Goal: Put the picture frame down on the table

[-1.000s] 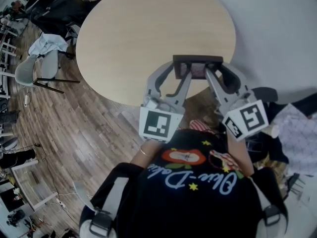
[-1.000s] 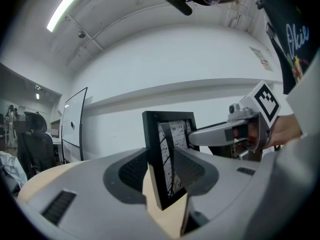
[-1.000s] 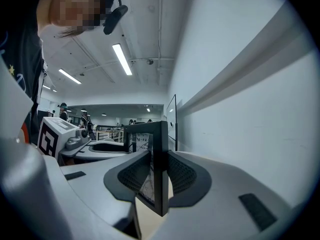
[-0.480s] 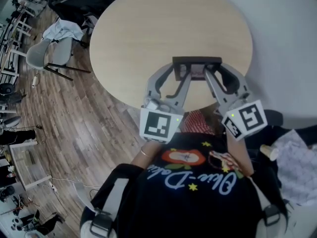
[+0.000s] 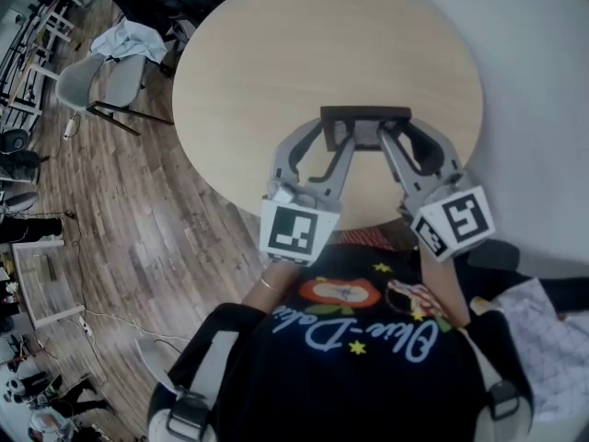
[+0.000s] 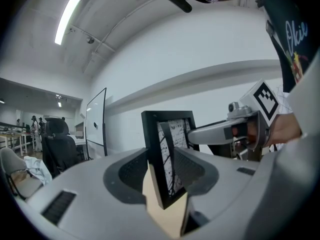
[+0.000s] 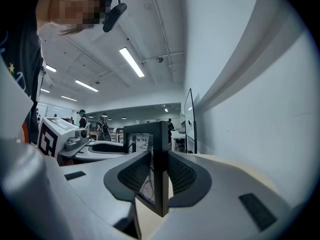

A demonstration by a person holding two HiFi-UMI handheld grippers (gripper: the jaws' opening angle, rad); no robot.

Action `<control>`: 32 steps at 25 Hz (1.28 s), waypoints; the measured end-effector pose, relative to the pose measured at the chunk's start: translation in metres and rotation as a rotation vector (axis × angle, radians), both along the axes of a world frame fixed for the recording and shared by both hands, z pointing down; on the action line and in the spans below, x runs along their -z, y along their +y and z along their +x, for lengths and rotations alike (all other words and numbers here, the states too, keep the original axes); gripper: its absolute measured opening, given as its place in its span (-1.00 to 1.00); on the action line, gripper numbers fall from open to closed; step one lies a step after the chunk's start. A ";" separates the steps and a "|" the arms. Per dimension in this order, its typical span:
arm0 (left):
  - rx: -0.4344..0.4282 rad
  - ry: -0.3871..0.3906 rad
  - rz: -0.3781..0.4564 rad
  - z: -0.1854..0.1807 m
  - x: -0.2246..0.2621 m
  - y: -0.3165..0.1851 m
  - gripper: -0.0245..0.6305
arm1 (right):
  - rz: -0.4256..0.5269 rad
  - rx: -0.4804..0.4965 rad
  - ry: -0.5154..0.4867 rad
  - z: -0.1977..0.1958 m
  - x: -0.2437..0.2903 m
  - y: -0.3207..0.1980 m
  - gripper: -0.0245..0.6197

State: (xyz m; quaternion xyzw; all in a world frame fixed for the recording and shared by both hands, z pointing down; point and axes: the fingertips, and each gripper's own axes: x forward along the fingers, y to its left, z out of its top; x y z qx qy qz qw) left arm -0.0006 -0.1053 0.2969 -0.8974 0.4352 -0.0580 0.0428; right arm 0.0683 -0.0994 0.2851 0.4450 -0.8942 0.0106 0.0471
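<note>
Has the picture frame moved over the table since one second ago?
Yes. The picture frame has moved further in over the table, away from its near right edge and toward the middle.

The black picture frame (image 5: 365,116) with its black-and-white print stands upright just right of centre in the head view. My left gripper (image 5: 338,134) and right gripper (image 5: 390,136) pinch its ends over the near edge of the round pale-wood table (image 5: 276,63).
</note>
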 end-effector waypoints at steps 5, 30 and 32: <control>0.018 0.000 0.002 0.006 -0.004 -0.010 -0.47 | 0.003 0.017 -0.001 0.006 -0.004 -0.012 -0.65; 0.071 -0.051 -0.046 0.020 -0.016 -0.057 -0.47 | -0.034 0.082 -0.009 0.020 -0.013 -0.064 -0.65; 0.070 -0.057 -0.054 0.013 -0.016 -0.062 -0.47 | -0.044 0.082 -0.008 0.013 -0.014 -0.069 -0.65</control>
